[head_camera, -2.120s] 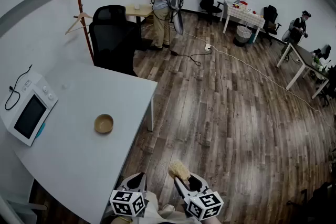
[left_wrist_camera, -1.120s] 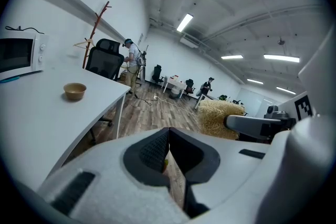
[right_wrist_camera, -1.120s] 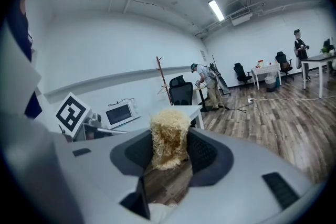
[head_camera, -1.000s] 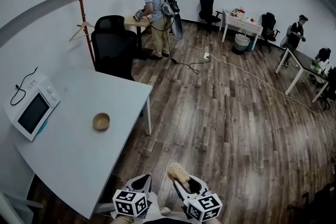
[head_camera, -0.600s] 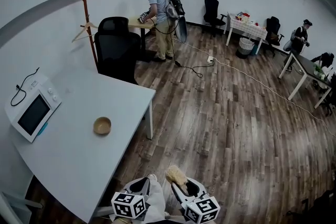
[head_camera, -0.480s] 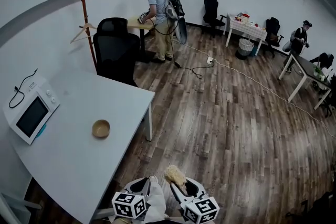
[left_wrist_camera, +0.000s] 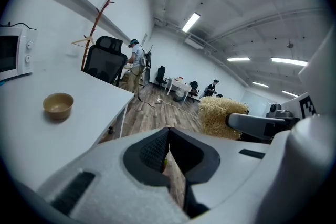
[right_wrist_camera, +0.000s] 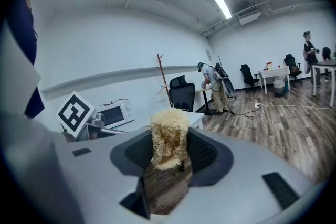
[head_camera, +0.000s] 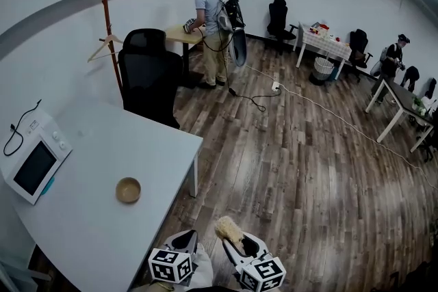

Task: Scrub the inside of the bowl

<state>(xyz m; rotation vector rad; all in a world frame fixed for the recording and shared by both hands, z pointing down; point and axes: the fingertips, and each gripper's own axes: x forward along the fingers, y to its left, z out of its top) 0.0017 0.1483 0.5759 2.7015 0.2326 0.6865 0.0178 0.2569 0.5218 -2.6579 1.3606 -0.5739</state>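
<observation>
**Scrubber clamped in your right gripper, bowl out on the table**

Your right gripper [right_wrist_camera: 170,157] is closed on a pale, straw-coloured scrubber [right_wrist_camera: 169,136]. Its 2 jaws press on the lower part of the scrubber, and the shaggy top stands clear of their tips. Your left gripper [left_wrist_camera: 168,152] has its 2 jaws pressed together with nothing between them.

In the head view both grippers sit side by side at the bottom edge. They are over the wood floor [head_camera: 301,167], just off the near end of the white table [head_camera: 82,229].

The bowl [head_camera: 128,189], small and tan, stands upright on the table, ahead of you to the left and well apart from both grippers. The left gripper view shows the bowl on the tabletop at left and the scrubber at right.

A white microwave [head_camera: 31,164] sits at the table's left side by the wall, well apart from the bowl. A black chair [head_camera: 147,75] stands past the table's far end. Beside the chair, a brown coat stand [head_camera: 105,10] against the wall carries 1 hanger.

At the far wall a person [head_camera: 205,24] stands at a small desk [head_camera: 179,33]. From there a cable [head_camera: 328,113] trails across the floor to the right.
</observation>
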